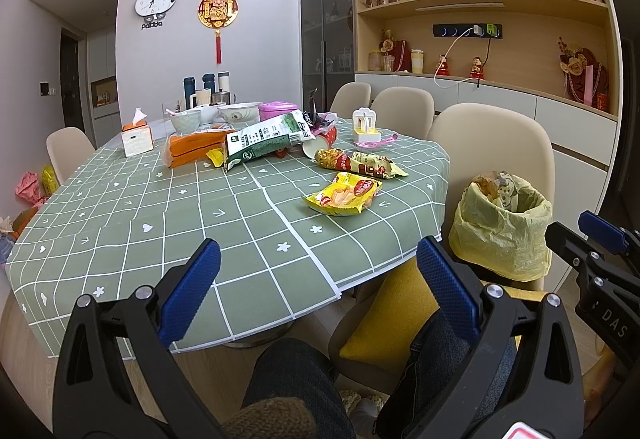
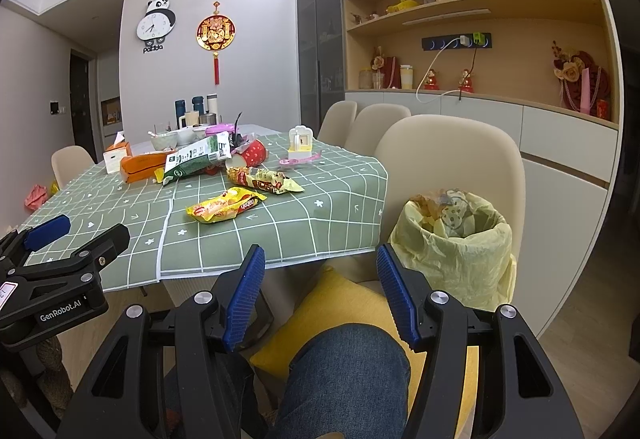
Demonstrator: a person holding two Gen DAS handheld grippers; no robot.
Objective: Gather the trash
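Note:
Several wrappers lie on the green checked tablecloth (image 1: 132,231): a yellow snack pack (image 1: 343,194) (image 2: 224,205), a red-and-gold wrapper (image 1: 360,163) (image 2: 262,181) behind it, and a green-and-white bag (image 1: 268,141) (image 2: 196,158) beside a tipped red paper cup (image 1: 322,143) (image 2: 250,155). A bin lined with a yellow bag (image 1: 502,229) (image 2: 456,243) stands on a chair seat to the right, with trash inside. My left gripper (image 1: 318,269) hangs open over the table's near edge. My right gripper (image 2: 320,277) is open and empty, low beside the bin.
An orange tissue pack (image 1: 194,153), a tissue box (image 1: 137,138), bowls, flasks and a white holder (image 1: 366,127) crowd the far table. Beige chairs (image 1: 492,143) line the right side; a yellow cushion (image 2: 344,313) and the person's jeans-clad knee (image 2: 344,371) sit below. Crumpled trash (image 1: 30,189) lies on the floor at left.

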